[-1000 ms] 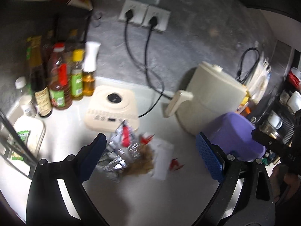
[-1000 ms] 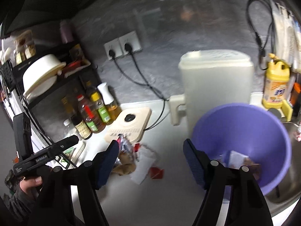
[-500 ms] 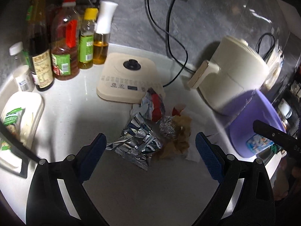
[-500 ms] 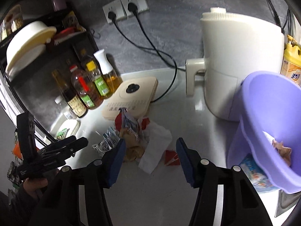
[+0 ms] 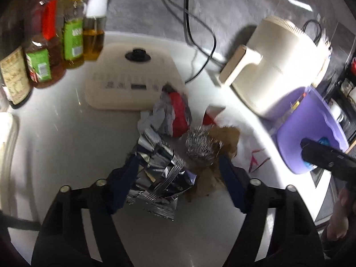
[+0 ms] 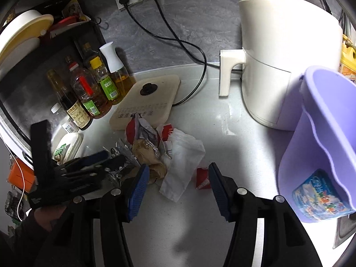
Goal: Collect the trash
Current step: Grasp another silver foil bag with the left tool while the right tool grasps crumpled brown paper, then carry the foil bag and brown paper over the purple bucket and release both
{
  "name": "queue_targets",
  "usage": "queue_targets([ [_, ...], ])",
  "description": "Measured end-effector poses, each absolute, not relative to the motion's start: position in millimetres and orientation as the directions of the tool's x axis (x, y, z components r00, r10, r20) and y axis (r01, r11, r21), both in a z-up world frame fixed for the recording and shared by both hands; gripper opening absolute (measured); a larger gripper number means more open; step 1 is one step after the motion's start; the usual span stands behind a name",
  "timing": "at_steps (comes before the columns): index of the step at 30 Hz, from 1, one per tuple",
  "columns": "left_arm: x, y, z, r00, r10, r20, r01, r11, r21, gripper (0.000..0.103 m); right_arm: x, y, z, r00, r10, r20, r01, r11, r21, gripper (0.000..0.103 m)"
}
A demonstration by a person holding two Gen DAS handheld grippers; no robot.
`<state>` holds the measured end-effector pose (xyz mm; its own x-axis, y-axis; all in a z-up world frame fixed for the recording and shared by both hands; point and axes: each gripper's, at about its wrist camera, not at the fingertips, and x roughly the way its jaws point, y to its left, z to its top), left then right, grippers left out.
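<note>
A heap of trash lies on the white counter: a crumpled silver foil bag, a red and grey wrapper, a foil ball, brown paper, a white napkin and a small red scrap. My left gripper is open, its blue pads either side of the foil bag and brown paper. My right gripper is open, low over the napkin. A purple bin with trash inside stands at the right.
A cream appliance base sits just behind the heap. Several sauce and oil bottles stand at the left. A white air fryer stands by the bin, with black cords running to wall sockets. A dish rack is far left.
My left gripper has dropped forward and down onto the heap, and its jaws have narrowed around the foil bag. My right gripper has moved lower toward the napkin.
</note>
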<state>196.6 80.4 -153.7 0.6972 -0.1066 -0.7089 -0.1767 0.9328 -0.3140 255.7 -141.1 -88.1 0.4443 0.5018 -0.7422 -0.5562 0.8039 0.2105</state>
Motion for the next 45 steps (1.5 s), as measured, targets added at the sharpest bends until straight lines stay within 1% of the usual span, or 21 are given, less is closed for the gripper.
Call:
queue_targets([
  [1, 198.0, 81.3, -158.1, 0.686, -0.108, -0.720, -0.182, 0.932, -0.312, 0.042, 255.4, -136.7, -89.0, 0.441, 0.504, -0.742, -0.562, 0.800, 0.209, 0.055],
  [2, 197.9, 82.8, -161.0, 0.678, -0.115, -0.726, -0.187, 0.928, -0.321, 0.034, 255.0, -132.8, -89.2, 0.438, 0.507, -0.742, -0.568, 0.796, 0.208, 0.055],
  [3, 196.3, 84.4, -161.6, 0.680, -0.121, -0.723, -0.189, 0.924, -0.333, 0.032, 254.7, -128.3, -89.9, 0.434, 0.510, -0.743, -0.576, 0.791, 0.207, 0.055],
  [4, 193.8, 85.2, -160.5, 0.687, -0.123, -0.716, -0.188, 0.922, -0.339, 0.028, 254.7, -123.1, -90.9, 0.428, 0.513, -0.744, -0.584, 0.785, 0.205, 0.055],
  [5, 190.4, 85.4, -157.9, 0.692, -0.122, -0.711, -0.186, 0.922, -0.339, 0.027, 254.5, -119.1, -91.9, 0.424, 0.516, -0.745, -0.591, 0.780, 0.204, 0.055],
  [14, 159.0, 102.1, -137.6, 0.743, -0.073, -0.665, -0.241, 0.898, -0.368, 0.026, 256.1, -82.0, -106.8, 0.381, 0.527, -0.760, -0.636, 0.746, 0.199, 0.055],
  [20, 146.6, 104.5, -127.5, 0.747, -0.047, -0.663, -0.254, 0.902, -0.349, 0.026, 266.8, -53.5, -125.9, 0.357, 0.497, -0.791, -0.672, 0.725, 0.152, 0.054],
  [22, 142.7, 106.7, -123.5, 0.750, -0.040, -0.660, -0.263, 0.898, -0.352, 0.026, 272.7, -47.9, -133.6, 0.328, 0.490, -0.808, -0.666, 0.727, 0.170, 0.018],
  [26, 137.1, 107.1, -113.2, 0.760, -0.024, -0.650, -0.267, 0.899, -0.346, 0.026, 261.7, -46.5, -119.1, 0.342, 0.515, -0.786, -0.696, 0.701, 0.156, 0.017],
  [31, 137.9, 105.0, -97.2, 0.777, -0.007, -0.630, -0.271, 0.899, -0.344, 0.026, 258.6, -60.1, -100.4, 0.357, 0.545, -0.758, -0.694, 0.698, 0.175, 0.016],
  [34, 140.5, 101.5, -82.8, 0.788, 0.007, -0.616, -0.272, 0.901, -0.338, 0.026, 260.2, -73.3, -80.9, 0.376, 0.584, -0.719, -0.692, 0.693, 0.201, 0.016],
  [39, 145.2, 89.3, -53.6, 0.812, 0.038, -0.583, -0.262, 0.916, -0.305, 0.026, 265.1, -100.1, -35.9, 0.428, 0.649, -0.629, -0.695, 0.681, 0.230, 0.017],
  [45, 152.1, 68.1, -27.7, 0.835, 0.038, -0.549, -0.231, 0.929, -0.288, 0.026, 273.1, -140.3, 11.7, 0.494, 0.694, -0.523, -0.686, 0.681, 0.256, 0.017],
])
